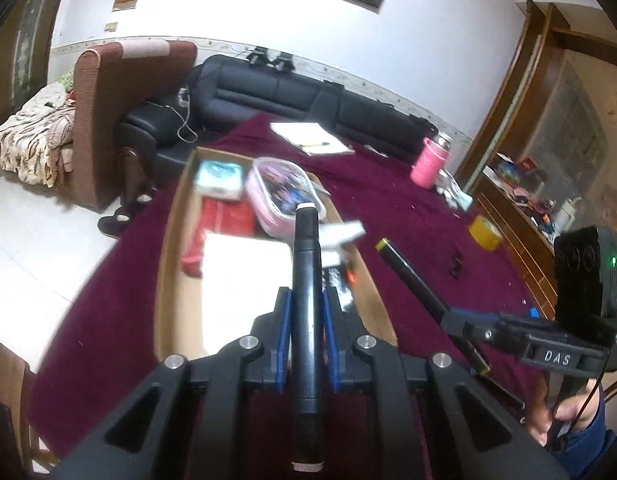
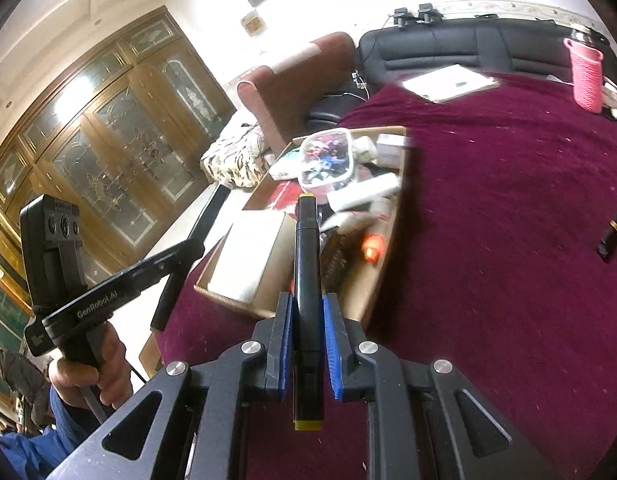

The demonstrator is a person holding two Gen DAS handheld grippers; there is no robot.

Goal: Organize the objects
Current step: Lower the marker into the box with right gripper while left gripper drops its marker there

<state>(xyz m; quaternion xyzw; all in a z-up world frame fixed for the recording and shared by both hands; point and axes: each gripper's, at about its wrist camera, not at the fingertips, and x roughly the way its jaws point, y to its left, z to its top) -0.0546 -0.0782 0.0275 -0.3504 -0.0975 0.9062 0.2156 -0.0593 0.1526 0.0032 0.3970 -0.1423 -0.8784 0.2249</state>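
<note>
Left wrist view: we see the box holding a tub, with our left gripper clamped on a white-tipped marker. Right wrist view: our right gripper pinches a yellow-tipped marker before the box.

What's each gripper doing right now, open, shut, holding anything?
Left gripper: shut on a black marker with white ends.
Right gripper: shut on a black marker with yellow ends.

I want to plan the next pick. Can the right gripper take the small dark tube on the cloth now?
Probably not yet: the right gripper is shut on a yellow-capped marker, though the small dark tube lies unobstructed on the cloth.
</note>
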